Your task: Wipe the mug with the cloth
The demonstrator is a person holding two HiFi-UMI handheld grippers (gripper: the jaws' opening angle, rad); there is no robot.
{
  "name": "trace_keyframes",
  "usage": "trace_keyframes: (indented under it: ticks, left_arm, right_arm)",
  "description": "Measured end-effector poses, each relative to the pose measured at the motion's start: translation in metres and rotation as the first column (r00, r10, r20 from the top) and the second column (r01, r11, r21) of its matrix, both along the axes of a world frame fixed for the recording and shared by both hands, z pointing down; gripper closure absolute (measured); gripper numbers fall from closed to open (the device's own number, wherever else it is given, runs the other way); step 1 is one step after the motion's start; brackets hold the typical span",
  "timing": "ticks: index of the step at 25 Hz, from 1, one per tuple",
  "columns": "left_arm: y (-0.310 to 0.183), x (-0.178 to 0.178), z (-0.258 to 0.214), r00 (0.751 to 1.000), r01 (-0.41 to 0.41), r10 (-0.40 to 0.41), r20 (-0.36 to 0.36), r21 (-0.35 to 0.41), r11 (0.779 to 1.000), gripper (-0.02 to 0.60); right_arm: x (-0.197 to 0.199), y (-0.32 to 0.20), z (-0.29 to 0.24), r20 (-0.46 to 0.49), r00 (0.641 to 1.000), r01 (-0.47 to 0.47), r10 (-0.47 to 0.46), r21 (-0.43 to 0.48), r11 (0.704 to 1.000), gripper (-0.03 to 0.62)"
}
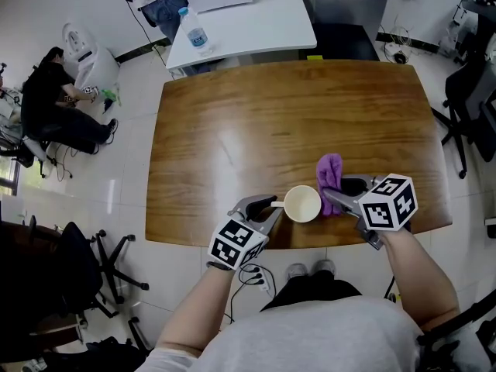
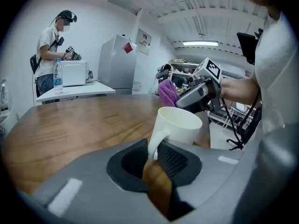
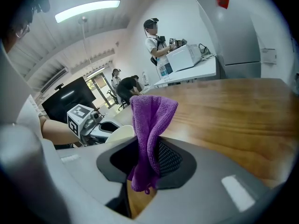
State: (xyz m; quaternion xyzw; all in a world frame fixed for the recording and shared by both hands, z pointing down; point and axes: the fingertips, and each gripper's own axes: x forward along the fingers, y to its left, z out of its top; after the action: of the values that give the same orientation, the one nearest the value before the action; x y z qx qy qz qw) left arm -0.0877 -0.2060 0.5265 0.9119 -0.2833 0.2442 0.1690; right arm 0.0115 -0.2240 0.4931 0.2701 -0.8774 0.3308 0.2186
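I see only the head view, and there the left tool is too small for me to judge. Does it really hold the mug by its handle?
Observer: Yes. In the left gripper view the left tool is shut on the handle of the white mug, which is upright.
Operator: And how does the right tool hold the cloth?
Observer: The right gripper view shows the right tool pinching the purple cloth near one end; most of it stands above the pads in a folded bunch.
Operator: Does the cloth touch the mug?
Observer: In the left gripper view the cloth shows beyond the mug's far side. I cannot tell whether they touch.
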Motion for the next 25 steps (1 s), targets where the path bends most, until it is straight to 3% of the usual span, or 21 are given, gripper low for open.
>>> trace_keyframes:
  ticks: [16,25]
  left_arm:
    - [-0.02,0.016,0.0,1.0,-0.022,0.022,-0.007,0.005,1.0,0.537]
    - [-0.017,0.019,0.001,0.999,-0.045,0.045,-0.021,0.014,0.999,0.533]
  right_arm:
    - [0.006,0.006,0.059,-0.103,0.993,0.049,-0.06,-0.102,0.994,0.488]
    - [0.011,-0.002,0.041,-0.053,0.998,0.014,-0.017,-0.071,0.997,0.488]
